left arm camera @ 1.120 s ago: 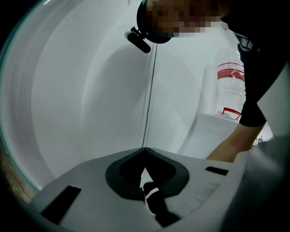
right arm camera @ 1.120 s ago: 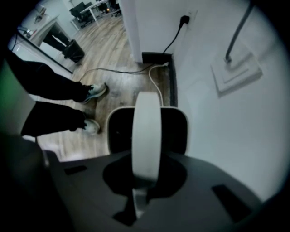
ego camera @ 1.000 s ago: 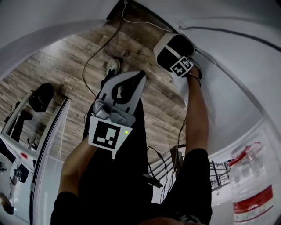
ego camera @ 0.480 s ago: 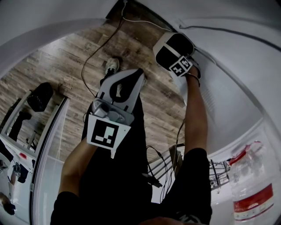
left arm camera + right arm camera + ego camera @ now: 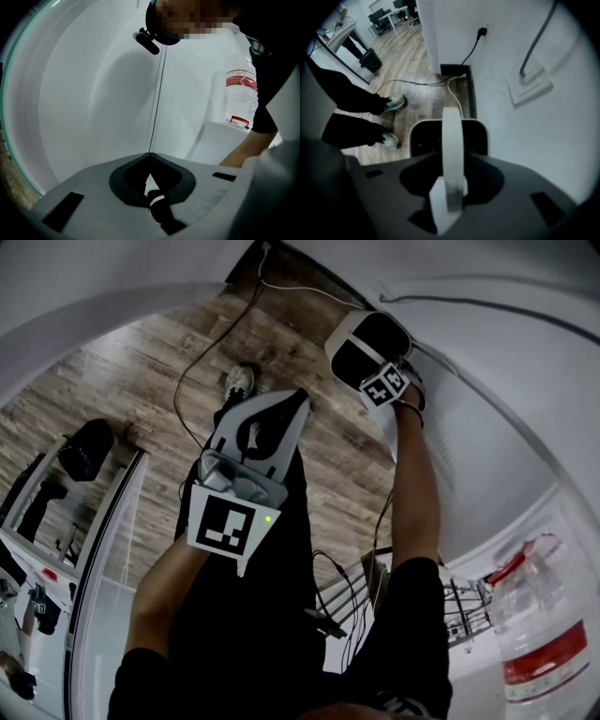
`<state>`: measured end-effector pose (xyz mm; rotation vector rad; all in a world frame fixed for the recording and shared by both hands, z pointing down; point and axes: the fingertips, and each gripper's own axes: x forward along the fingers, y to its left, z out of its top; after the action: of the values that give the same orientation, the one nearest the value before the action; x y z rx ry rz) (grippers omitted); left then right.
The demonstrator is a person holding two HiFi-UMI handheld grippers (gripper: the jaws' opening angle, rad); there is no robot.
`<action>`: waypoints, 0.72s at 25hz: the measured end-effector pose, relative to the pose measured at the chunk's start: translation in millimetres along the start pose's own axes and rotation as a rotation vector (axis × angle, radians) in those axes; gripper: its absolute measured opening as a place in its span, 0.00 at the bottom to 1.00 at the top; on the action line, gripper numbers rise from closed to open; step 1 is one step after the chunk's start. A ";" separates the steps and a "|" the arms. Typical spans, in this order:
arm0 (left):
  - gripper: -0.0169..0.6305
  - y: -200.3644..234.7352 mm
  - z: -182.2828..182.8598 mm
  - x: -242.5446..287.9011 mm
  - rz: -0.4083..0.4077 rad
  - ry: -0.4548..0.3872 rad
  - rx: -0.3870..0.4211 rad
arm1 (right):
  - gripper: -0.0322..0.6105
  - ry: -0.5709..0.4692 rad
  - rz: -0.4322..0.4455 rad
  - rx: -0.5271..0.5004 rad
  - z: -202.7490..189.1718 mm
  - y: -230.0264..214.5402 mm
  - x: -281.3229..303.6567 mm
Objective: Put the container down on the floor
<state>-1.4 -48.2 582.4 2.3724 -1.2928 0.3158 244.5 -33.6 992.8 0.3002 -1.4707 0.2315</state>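
Observation:
The container (image 5: pixel 413 136) is a dark bin with a white rim and a white bail handle (image 5: pixel 451 131). It sits low on the wooden floor against the white wall. In the head view the container (image 5: pixel 361 334) lies just beyond my right gripper (image 5: pixel 377 371). My right gripper (image 5: pixel 451 161) hangs over it with its jaws opening. The handle still runs between them, and the pads stand clear of it. My left gripper (image 5: pixel 302 401) is raised in front of my body, shut and empty, with its tips together. It points at a bare white wall in the left gripper view (image 5: pixel 150 153).
A white cord (image 5: pixel 454 91) and a black cable (image 5: pixel 471 47) from a wall socket lie on the floor by the container. The person's shoes (image 5: pixel 391 104) stand to its left. A large water bottle (image 5: pixel 544 634), a wire rack (image 5: pixel 469 615) and a black bag (image 5: pixel 89 446) flank me.
My right gripper's marker cube has shifted slightly up and left in the head view. The left gripper has barely moved.

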 end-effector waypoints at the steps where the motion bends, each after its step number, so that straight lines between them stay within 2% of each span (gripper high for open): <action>1: 0.07 -0.2 1.5 -0.8 0.000 -0.003 0.000 | 0.31 -0.005 -0.003 0.005 1.0 -1.1 -2.7; 10: 0.07 -3.2 25.1 -17.2 0.003 -0.035 0.009 | 0.32 -0.023 -0.044 0.024 0.1 -9.6 -37.9; 15: 0.07 -10.0 47.0 -32.7 -0.003 -0.059 0.035 | 0.32 -0.055 -0.072 0.089 0.8 -16.7 -80.9; 18: 0.07 -14.8 56.1 -47.6 0.011 -0.061 -0.025 | 0.32 -0.082 -0.083 0.149 5.3 -16.2 -115.6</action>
<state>-14.8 -31.5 510.4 2.3719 -1.3298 0.2304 234.7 -47.2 877.2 0.4946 -1.5209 0.2652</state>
